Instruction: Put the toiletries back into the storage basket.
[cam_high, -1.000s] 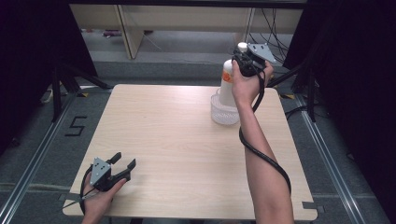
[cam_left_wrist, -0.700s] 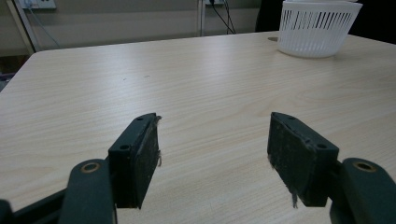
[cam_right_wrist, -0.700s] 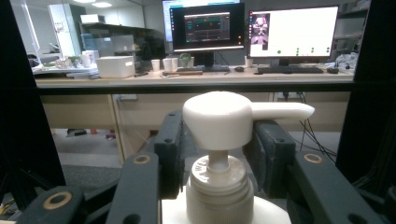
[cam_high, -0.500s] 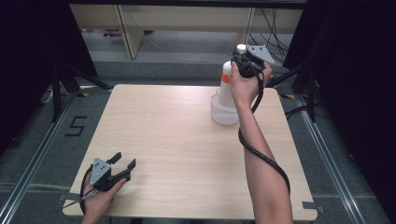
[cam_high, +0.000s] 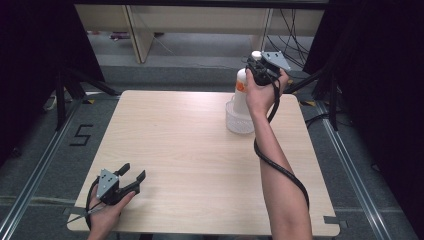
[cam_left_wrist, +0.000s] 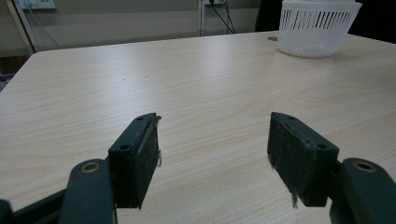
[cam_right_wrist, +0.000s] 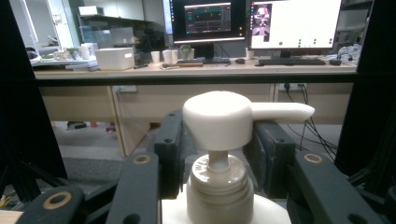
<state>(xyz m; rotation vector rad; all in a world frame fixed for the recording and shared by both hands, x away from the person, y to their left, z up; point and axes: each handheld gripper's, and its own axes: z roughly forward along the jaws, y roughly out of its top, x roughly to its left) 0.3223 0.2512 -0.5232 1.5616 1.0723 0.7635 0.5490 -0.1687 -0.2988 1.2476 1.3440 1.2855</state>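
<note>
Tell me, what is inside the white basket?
A white pump bottle stands in the white basket, held by the right gripper. The bottle's bottom is hidden by the basket wall.

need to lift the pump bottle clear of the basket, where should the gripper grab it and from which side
Grip the pump bottle at its neck, under the pump head, coming level from the near side as the right gripper does. The head overhangs the jaws, likely stopping slip, and the basket wall covers the base.

Two lit monitors (cam_right_wrist: 252, 21) fill the top of the right gripper view — a white box (cam_right_wrist: 114, 58) sits at upper left.
</note>
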